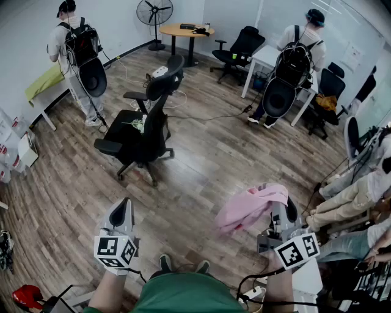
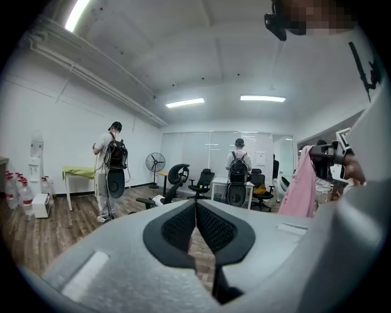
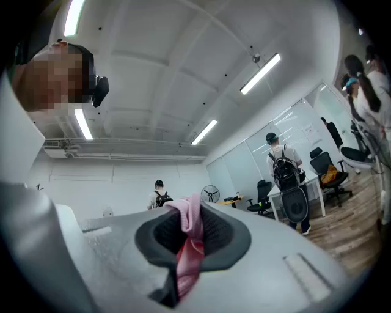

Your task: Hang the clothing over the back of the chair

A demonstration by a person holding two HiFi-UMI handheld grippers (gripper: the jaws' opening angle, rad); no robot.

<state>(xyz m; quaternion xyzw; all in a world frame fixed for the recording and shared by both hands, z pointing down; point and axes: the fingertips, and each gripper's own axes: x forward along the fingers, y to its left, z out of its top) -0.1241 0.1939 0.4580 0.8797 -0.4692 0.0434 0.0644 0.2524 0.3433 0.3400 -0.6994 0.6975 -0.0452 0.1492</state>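
Note:
A pink garment (image 1: 252, 206) hangs bunched from my right gripper (image 1: 285, 215), low right in the head view. Its pads are shut on a fold of the pink cloth (image 3: 190, 232). The same garment (image 2: 300, 186) shows at the right of the left gripper view. My left gripper (image 1: 121, 214) is held low left, jaws shut with nothing between them (image 2: 195, 226). The black office chair (image 1: 143, 125) stands on the wood floor ahead of me, its tall back toward the right, with something pale and greenish on its seat.
A person with a backpack (image 1: 79, 52) stands far left by a table with a green cloth (image 1: 44, 82). Another person (image 1: 293, 58) stands far right at a white desk. Seated people (image 1: 360, 189) fill the right edge. A round table (image 1: 186, 30), a fan (image 1: 154, 13) and cables on the floor lie beyond.

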